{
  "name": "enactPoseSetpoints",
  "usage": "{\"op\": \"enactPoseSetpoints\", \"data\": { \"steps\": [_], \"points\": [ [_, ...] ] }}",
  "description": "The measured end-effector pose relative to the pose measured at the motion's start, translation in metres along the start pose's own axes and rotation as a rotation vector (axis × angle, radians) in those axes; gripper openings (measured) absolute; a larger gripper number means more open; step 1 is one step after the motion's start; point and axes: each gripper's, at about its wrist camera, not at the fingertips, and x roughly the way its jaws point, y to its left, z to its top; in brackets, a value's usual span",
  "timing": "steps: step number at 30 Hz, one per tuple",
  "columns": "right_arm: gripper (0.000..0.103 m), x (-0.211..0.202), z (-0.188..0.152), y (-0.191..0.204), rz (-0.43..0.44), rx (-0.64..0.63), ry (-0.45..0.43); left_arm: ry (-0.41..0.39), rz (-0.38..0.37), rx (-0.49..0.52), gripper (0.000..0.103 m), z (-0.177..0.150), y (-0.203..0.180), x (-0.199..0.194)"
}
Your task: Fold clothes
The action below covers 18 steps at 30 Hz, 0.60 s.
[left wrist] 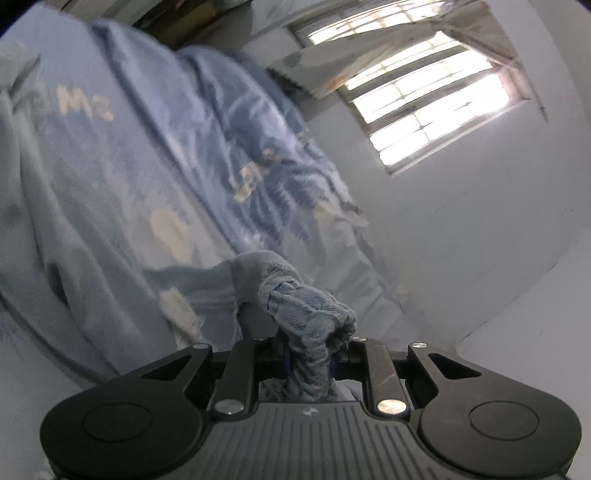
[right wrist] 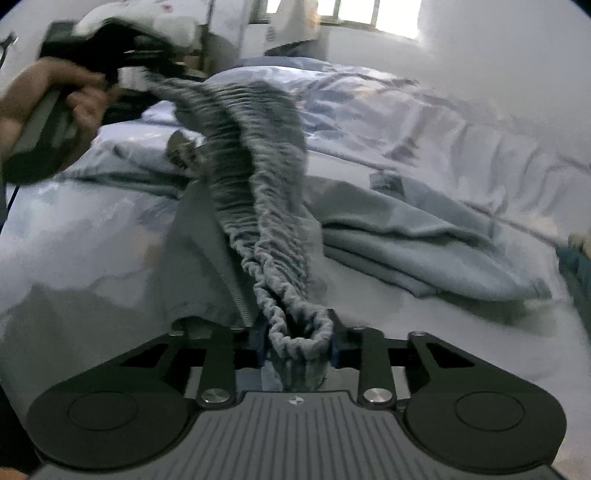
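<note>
A grey-blue garment with a gathered elastic waistband (right wrist: pixel 266 221) stretches between both grippers above the bed. My right gripper (right wrist: pixel 297 347) is shut on one end of the waistband, and the bunched band fills the gap between its blue pads. At the upper left of the right wrist view, a hand (right wrist: pixel 55 99) holds my left gripper (right wrist: pixel 147 74), which grips the other end. In the left wrist view, my left gripper (left wrist: pixel 308 363) is shut on a bunched fold of the waistband (left wrist: pixel 306 306). The rest of the garment (right wrist: pixel 406 236) lies crumpled on the bed.
A light blue printed bedcover (right wrist: pixel 369 110) spreads under the garment and is also visible as the bedcover (left wrist: pixel 110 166) in the left wrist view. A white wall (left wrist: pixel 480 258) with a barred window (left wrist: pixel 424 99) runs along the bed. Boxes and clutter (right wrist: pixel 280 33) stand beyond the bed's far end.
</note>
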Motion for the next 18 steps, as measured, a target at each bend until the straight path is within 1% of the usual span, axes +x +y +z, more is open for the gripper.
{"op": "enactPoseSetpoints", "data": {
  "steps": [2,4,6,8,11,13,14,18],
  "points": [
    [0.021,-0.004,-0.001,0.009,-0.020,-0.058,-0.015,0.000,0.008,-0.004,0.015,-0.001,0.001,0.001],
    [0.018,-0.010,-0.001,0.011,-0.019,-0.086,-0.026,-0.012,-0.003,0.002,0.015,-0.002,-0.003,0.000],
    [0.017,-0.023,0.004,0.008,-0.032,-0.076,-0.054,-0.013,-0.019,0.013,0.015,0.000,-0.009,-0.004],
    [0.015,-0.036,0.008,0.005,-0.045,-0.067,-0.082,-0.018,-0.030,0.050,0.015,0.003,-0.018,-0.012],
    [0.015,-0.063,0.024,-0.001,-0.056,-0.047,-0.128,-0.020,-0.022,0.074,0.014,0.014,-0.035,-0.029],
    [0.014,-0.084,0.038,-0.005,-0.071,-0.054,-0.178,-0.031,-0.024,0.075,0.014,0.025,-0.049,-0.042],
    [0.014,-0.094,0.046,-0.007,-0.079,-0.059,-0.202,-0.042,-0.027,0.084,0.014,0.032,-0.060,-0.050],
    [0.014,-0.141,0.079,-0.019,-0.106,-0.050,-0.313,-0.093,-0.085,0.190,0.013,0.067,-0.129,-0.087]
  ]
}}
